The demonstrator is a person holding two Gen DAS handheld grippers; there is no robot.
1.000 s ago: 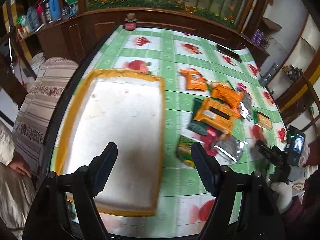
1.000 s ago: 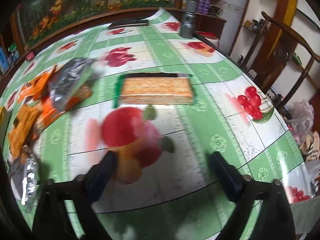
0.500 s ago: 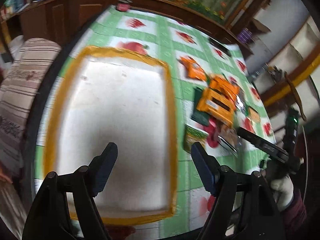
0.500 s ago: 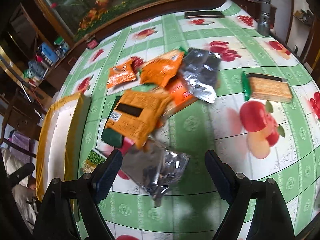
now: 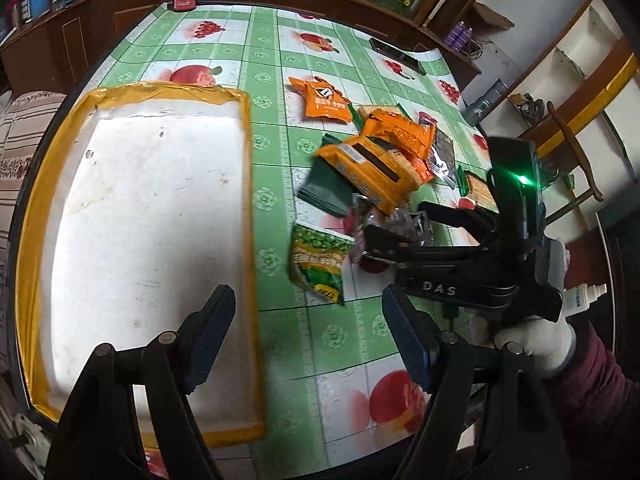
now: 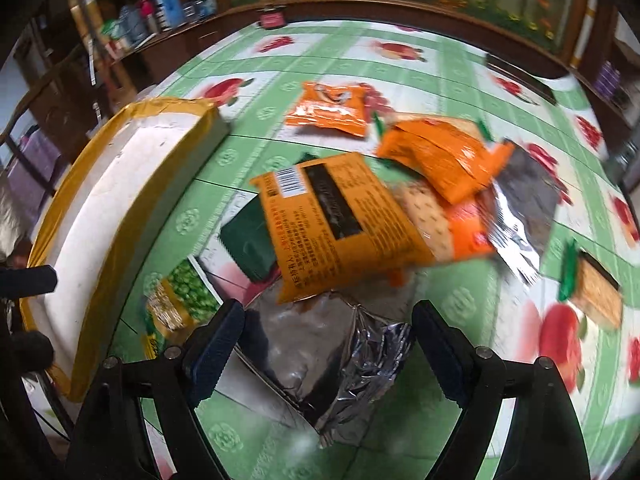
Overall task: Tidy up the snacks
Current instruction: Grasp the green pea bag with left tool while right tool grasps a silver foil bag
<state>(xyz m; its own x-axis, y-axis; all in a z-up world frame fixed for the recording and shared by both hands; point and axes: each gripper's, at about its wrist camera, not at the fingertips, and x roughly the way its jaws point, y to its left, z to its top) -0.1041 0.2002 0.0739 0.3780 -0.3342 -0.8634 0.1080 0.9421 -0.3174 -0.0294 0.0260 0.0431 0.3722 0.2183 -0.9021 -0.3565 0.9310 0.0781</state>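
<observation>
- Our tray (image 5: 140, 208) holds nothing; all snacks (image 5: 372, 168) lie loose on the table (image 5: 332, 336).
- Both tongs spread: left gripper (image 5: 308, 336) idle, right gripper (image 6: 328, 344) over the silver packet (image 6: 320, 360).

Green packet (image 6: 248, 240) — half under orange packet (image 6: 336, 220) (print blurred)

Ahead of the right gripper (image 6: 326, 340) a foil packet (image 6: 332, 364) lies between its spread fingers, a barcoded packet (image 6: 336, 220) overlapping the foil's far edge, a pea packet (image 6: 176, 300) to the left, the tray (image 6: 132, 208) farther left, a cracker pack (image 6: 596, 292) well right.
</observation>
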